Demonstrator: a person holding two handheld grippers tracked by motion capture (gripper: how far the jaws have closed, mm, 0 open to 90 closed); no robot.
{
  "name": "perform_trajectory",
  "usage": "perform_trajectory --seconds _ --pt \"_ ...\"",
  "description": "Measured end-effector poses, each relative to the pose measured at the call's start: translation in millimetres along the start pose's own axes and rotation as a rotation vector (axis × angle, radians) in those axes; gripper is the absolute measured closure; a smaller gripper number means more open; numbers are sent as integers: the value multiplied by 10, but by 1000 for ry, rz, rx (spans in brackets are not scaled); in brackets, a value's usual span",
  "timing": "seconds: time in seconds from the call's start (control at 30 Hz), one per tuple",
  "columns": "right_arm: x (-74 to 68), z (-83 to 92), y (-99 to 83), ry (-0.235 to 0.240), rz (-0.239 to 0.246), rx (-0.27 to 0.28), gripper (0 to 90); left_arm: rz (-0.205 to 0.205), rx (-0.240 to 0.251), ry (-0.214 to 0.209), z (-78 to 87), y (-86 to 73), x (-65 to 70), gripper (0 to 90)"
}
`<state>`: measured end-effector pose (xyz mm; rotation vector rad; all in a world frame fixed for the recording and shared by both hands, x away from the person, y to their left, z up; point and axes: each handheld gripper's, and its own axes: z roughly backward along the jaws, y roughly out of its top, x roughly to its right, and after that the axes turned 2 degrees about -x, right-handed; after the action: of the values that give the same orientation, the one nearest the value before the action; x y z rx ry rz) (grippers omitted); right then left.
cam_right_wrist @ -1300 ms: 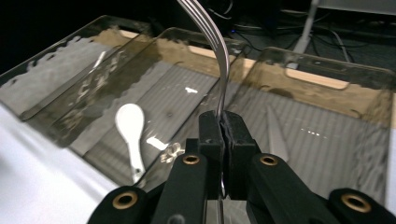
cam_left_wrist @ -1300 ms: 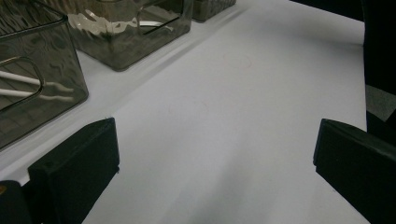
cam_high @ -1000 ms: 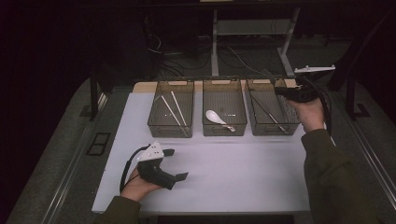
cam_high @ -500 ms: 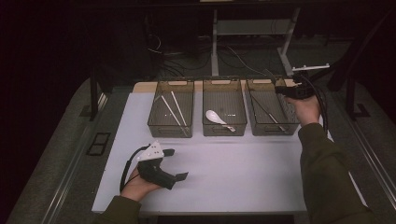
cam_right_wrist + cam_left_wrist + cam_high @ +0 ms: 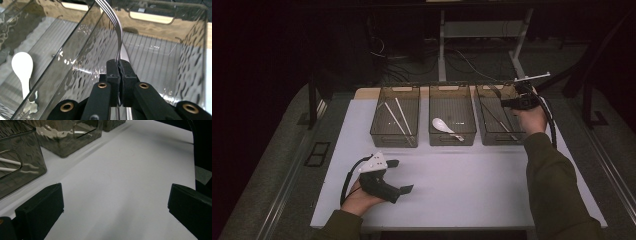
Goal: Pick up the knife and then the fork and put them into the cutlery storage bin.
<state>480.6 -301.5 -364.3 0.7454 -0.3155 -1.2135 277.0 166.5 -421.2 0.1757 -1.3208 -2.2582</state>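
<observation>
Three smoky, see-through plastic bins stand in a row at the far side of the white table top [image 5: 472, 180]. The left bin [image 5: 395, 118] holds two pale chopsticks [image 5: 394, 116] lying side by side, the middle bin [image 5: 452, 116] holds one white ceramic soup spoon [image 5: 446, 127], and the right bin [image 5: 499, 115] has at least one slim metal utensil lying in it — an exact count there cannot be made out from the high view.

The right gripper [image 5: 119, 65] is clamped on a silver metal fork [image 5: 117, 27], pads pressed together on its thin neck. The fork sits over the right bin, beside the wall shared with the middle one. Its long axis runs straight away from the jaws, tines pointing toward the bin's far end wall and curving up and leftward in the right gripper view.

The left gripper [image 5: 401, 176] rests low on the table top near the person's edge, well apart from the bins, its jaws spread wide with nothing between them.

The high view gives the whole row and both hands, but the fork there is lost against the dark gripper [image 5: 512, 102]; the right gripper view shows the four tines and the grip plainly. The left gripper view shows bare white surface between its two black pads [image 5: 40, 210] and the near walls of the bins.
</observation>
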Motion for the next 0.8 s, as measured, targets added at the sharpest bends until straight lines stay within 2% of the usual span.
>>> perform_trajectory --seconds 0.5,0.8 --pt "-44 -184 -49 -3 -10 -129 873 1 2 -2 -3 0 1 0" --pt "-45 -266 -58 -6 -1 -170 873 0 1 -3 -4 0 -2 0"
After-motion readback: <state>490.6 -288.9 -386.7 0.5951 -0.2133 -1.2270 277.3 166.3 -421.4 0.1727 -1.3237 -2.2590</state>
